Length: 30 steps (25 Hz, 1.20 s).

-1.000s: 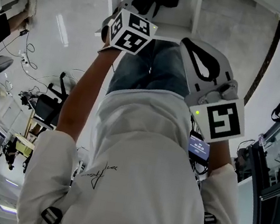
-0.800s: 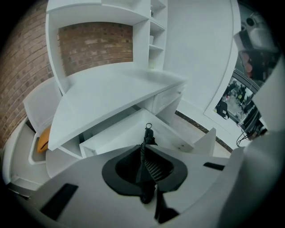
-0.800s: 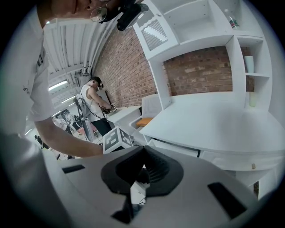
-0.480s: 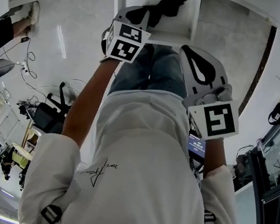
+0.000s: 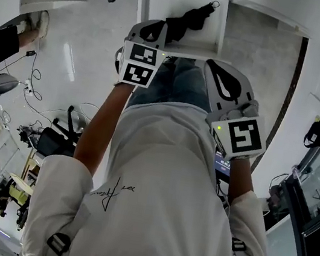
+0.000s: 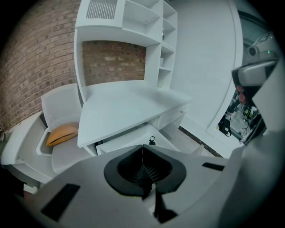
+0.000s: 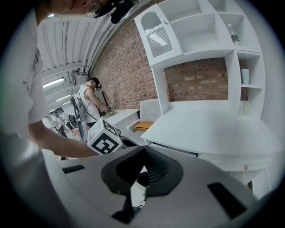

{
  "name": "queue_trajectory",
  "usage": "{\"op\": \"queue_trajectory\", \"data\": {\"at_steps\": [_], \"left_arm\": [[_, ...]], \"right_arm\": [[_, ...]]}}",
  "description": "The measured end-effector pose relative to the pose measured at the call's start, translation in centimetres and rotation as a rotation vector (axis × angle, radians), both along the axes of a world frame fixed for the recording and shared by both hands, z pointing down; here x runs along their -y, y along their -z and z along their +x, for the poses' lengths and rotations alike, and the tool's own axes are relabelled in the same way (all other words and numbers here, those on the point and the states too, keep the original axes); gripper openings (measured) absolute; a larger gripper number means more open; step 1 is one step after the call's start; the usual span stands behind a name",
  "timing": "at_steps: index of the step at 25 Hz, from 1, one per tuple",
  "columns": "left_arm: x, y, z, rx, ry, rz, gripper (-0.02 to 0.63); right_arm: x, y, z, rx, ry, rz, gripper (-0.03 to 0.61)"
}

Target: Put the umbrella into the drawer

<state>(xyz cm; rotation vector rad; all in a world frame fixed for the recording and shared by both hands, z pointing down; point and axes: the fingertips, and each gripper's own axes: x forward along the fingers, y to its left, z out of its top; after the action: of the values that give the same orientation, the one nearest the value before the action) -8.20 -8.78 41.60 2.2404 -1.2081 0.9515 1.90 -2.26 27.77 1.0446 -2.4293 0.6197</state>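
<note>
The black folded umbrella (image 5: 188, 18) lies in the open white drawer (image 5: 209, 38) under the desk top, at the top of the head view. Its loop end (image 6: 152, 141) shows in the drawer (image 6: 129, 141) in the left gripper view. My left gripper (image 5: 158, 25) hovers at the drawer's near left edge, just short of the umbrella's near end, jaws shut with nothing between them (image 6: 142, 148). Further right and nearer to me, my right gripper (image 5: 215, 63) is held in front of the drawer, also shut and empty (image 7: 143, 148).
A white desk (image 6: 129, 111) with a shelf unit (image 7: 200, 40) stands against a brick wall. Left of it is a white seat with an orange cushion (image 6: 62, 133). Another person (image 7: 91, 100) works at a bench far left. A dark floor strip (image 5: 283, 109) runs at right.
My left gripper has drawn back from the umbrella's near end toward me and risen. The umbrella stays in the drawer. The right gripper lifted slightly.
</note>
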Motion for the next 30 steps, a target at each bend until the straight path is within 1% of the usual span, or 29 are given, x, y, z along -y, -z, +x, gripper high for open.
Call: {"op": "queue_trajectory", "data": {"at_steps": [9, 14, 20, 26, 30], "left_arm": [[-1.9, 4.0, -1.0, -0.042, -0.004, 0.073, 0.017], [-2.7, 6.0, -1.8, -0.063, -0.01, 0.114, 0.017], [-3.6, 8.0, -2.9, -0.083, -0.007, 0.156, 0.017], [-4.9, 10.1, -3.4, -0.125, 0.001, 0.189, 0.017], [-5.5, 10.7, -3.5, -0.128, -0.011, 0.217, 0.017]], "right_arm": [[-0.9, 1.8, -0.7, -0.002, -0.026, 0.027, 0.025], [-1.0, 3.5, -1.1, 0.011, -0.025, 0.072, 0.025], [-1.5, 4.4, -1.2, -0.008, -0.022, 0.108, 0.025], [-2.4, 4.9, -1.3, -0.019, -0.021, 0.113, 0.025], [-2.7, 5.3, -0.9, -0.02, -0.033, 0.116, 0.025]]}}
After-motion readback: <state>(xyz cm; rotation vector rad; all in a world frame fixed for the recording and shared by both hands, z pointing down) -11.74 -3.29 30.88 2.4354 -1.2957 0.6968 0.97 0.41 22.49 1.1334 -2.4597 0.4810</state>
